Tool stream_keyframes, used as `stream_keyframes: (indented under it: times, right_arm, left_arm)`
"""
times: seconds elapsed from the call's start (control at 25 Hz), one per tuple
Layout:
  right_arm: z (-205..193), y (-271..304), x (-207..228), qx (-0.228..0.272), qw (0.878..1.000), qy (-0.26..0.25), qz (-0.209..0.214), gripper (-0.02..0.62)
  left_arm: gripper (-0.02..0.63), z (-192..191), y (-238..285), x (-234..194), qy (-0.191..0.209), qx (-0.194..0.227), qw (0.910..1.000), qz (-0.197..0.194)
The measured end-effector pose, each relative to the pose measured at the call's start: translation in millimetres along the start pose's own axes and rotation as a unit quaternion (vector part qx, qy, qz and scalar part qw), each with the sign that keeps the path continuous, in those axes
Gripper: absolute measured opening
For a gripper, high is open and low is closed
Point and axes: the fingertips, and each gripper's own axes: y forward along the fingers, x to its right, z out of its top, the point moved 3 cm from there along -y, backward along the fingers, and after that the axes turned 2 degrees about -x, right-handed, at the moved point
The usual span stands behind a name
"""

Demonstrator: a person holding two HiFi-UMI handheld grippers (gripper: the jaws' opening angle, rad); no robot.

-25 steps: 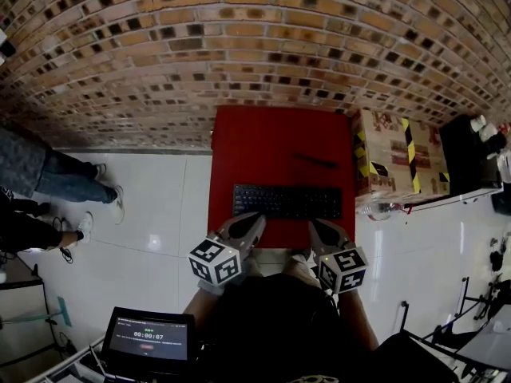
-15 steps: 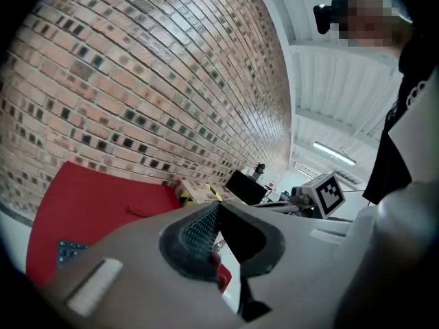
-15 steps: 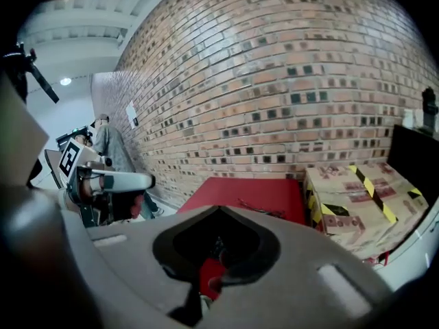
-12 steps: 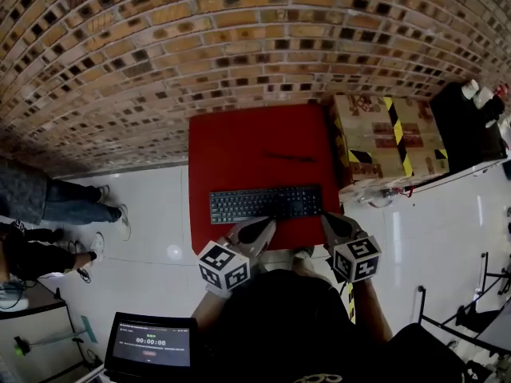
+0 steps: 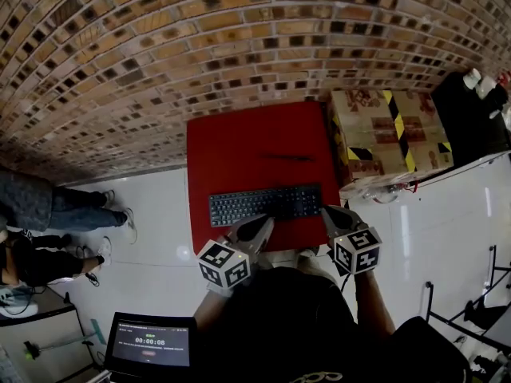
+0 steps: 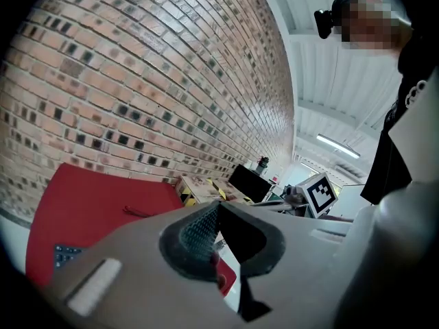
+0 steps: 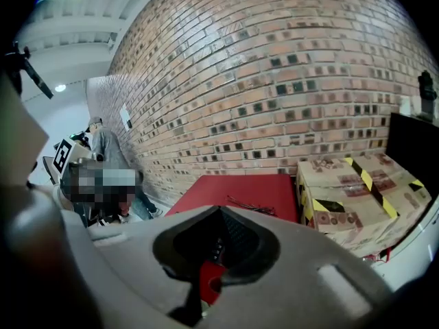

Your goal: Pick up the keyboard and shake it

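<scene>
A black keyboard [image 5: 265, 204] lies across the near part of a red table [image 5: 239, 146]. My left gripper [image 5: 266, 221] is shut and empty, with its tip at the keyboard's front edge, right of its middle. My right gripper [image 5: 326, 211] is also shut and empty, and its tip sits at the keyboard's right end. In the left gripper view the shut jaws [image 6: 218, 209] hide most of the keyboard; only one corner of the keyboard [image 6: 64, 254] shows. In the right gripper view a few of its keys [image 7: 217, 247] show behind the shut jaws [image 7: 219, 212].
A thin dark cable [image 5: 286, 157] lies on the table behind the keyboard. A taped cardboard box [image 5: 387, 130] stands right of the table, and a brick wall [image 5: 200, 46] rises behind it. People's legs [image 5: 56, 202] are at the left. A small screen [image 5: 152, 343] sits near me.
Both grippers have shifted right along the keyboard's front edge. The right one now sits at its right end. Both stayed shut, and the keyboard has not moved on the table.
</scene>
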Motion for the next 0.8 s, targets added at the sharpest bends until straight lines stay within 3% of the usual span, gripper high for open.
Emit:
stream_keyframes:
  times: [0.44, 0.8]
  right_arm:
    - [3, 5, -34, 0.0, 1.0, -0.01, 0.021, -0.011]
    - [-2, 12, -45, -0.006, 1.0, -0.016, 0.015, -0.011]
  left_arm:
    - [0.015, 1, -34, -20, -0.005, 0.011, 0.9994, 0.034]
    - [0.015, -7, -52, -30, -0.009, 0.014, 0.999, 0.042]
